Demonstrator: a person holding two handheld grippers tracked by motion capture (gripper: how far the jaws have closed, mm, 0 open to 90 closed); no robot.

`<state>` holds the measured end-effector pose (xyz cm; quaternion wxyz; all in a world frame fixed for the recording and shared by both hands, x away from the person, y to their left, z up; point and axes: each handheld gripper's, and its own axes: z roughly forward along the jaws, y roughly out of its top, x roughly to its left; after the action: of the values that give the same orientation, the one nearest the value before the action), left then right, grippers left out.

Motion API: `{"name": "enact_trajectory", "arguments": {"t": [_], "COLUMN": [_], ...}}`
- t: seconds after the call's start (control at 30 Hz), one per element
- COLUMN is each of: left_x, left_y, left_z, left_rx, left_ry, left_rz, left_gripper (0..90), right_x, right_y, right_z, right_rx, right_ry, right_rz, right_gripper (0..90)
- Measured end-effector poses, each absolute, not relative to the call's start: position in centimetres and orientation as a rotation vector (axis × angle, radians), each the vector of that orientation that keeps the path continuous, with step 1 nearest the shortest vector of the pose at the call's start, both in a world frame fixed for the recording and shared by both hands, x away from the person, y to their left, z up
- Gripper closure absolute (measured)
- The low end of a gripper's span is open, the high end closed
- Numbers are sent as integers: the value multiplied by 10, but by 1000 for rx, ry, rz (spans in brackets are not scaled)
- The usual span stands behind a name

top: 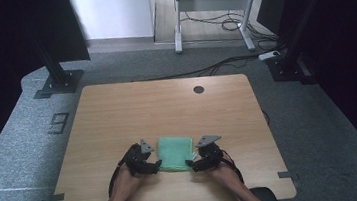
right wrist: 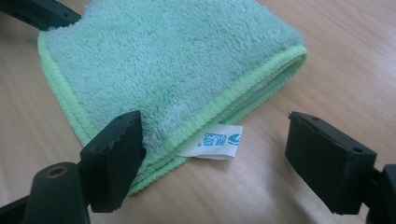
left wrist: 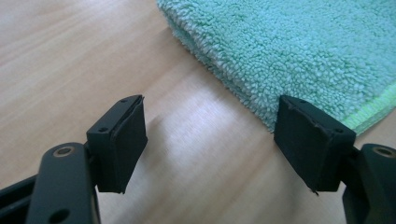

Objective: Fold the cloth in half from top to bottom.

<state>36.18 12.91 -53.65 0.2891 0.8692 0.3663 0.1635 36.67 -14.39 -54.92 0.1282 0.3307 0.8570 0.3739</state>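
Observation:
A folded green towel (top: 175, 152) lies flat on the wooden table (top: 118, 117), near its front edge. My left gripper (top: 154, 164) rests at the towel's left side, open; bare wood shows between its jaws and the towel (left wrist: 299, 46) edge lies just ahead by the right jaw. My right gripper (top: 192, 162) sits at the towel's right side, open as well. In the right gripper view, the towel (right wrist: 163, 60) has a stitched green hem and a white label (right wrist: 217, 142) sticking out between the jaws. The left jaw stands over the towel's near corner without pressing it.
A round cable hole (top: 198, 89) sits near the table's far edge. Black stand bases (top: 59, 83) rest on the grey floor at the far left and far right. A white-legged desk (top: 212, 6) with loose cables stands behind.

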Motion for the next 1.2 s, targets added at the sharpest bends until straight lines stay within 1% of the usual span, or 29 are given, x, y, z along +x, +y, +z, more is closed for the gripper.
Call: {"name": "enact_trajectory", "arguments": {"t": [0.37,0.53,0.6,0.67,0.8,0.97,1.2], "left_x": [394,401,400,399,394,383,369], "left_y": [129,130,130,130,132,133,140], "left_z": [-536,-536,-536,-533,-523,-512,-505], "left_rx": [2318,2309,2309,2304,2261,2249,2211], "left_ry": [1002,1013,1017,1021,1004,941,902], "left_rz": [466,453,457,462,428,406,352], "left_gripper": [249,248,246,224,204,175,153], "right_x": [402,410,409,408,405,400,391], "right_y": [-143,-143,-143,-143,-144,-149,-160], "right_z": [-549,-550,-550,-547,-541,-531,-523], "right_rx": [1030,1049,1045,1038,1015,1006,977], "right_ry": [2450,2444,2445,2447,2431,2415,2433], "right_rz": [1079,1092,1090,1091,1109,1159,1154], "right_gripper": [190,190,197,210,214,181,145]}}
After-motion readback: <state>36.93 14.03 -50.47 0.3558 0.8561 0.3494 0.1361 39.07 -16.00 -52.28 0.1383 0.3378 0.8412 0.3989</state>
